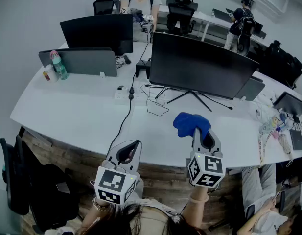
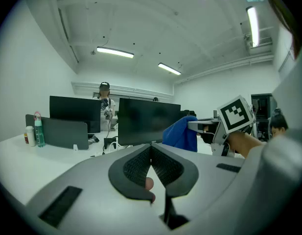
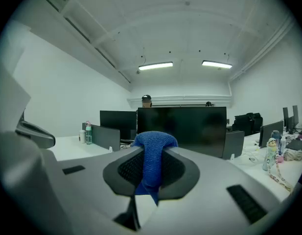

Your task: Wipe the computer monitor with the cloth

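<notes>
A wide black computer monitor (image 1: 202, 65) stands on the white desk (image 1: 77, 116), screen dark; it also fills the middle of the right gripper view (image 3: 190, 126). My right gripper (image 1: 196, 131) is shut on a blue cloth (image 1: 191, 124), held above the desk in front of the monitor's lower right. The cloth (image 3: 151, 155) bulges out between the jaws in the right gripper view. My left gripper (image 1: 137, 145) hangs at the desk's near edge, shut with nothing in it. From the left gripper view the cloth (image 2: 181, 132) shows at right.
A second monitor (image 1: 98, 32) and a grey laptop stand (image 1: 78, 61) sit at back left beside a bottle (image 1: 58, 65). A power strip (image 1: 123, 93) and cables (image 1: 158, 104) lie before the monitor. Clutter (image 1: 280, 126) covers the right end. People stand behind the desk.
</notes>
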A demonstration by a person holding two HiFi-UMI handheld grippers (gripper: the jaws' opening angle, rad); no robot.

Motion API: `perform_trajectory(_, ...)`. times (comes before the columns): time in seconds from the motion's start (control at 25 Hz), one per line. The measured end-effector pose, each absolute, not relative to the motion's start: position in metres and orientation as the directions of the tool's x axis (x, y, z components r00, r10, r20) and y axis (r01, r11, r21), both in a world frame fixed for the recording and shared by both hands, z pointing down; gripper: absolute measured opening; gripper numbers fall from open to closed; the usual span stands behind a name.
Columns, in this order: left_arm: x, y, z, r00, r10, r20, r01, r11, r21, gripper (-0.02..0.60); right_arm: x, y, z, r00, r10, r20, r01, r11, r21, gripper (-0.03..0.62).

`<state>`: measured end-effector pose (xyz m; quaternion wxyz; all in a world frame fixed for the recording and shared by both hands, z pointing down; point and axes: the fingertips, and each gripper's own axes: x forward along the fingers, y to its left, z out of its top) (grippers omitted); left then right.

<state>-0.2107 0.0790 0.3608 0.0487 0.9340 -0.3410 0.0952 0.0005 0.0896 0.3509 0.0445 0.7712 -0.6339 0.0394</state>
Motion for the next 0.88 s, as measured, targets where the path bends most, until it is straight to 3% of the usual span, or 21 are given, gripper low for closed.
perform_trajectory(0.88,-0.208,-0.005,0.372,0.763,-0.6,0.24,-0.628,-0.776,0.056,0.009,-0.003,0.016,0.366,0.183,-0.971,0.152,-0.979,-0.195,-0.063,0.063)
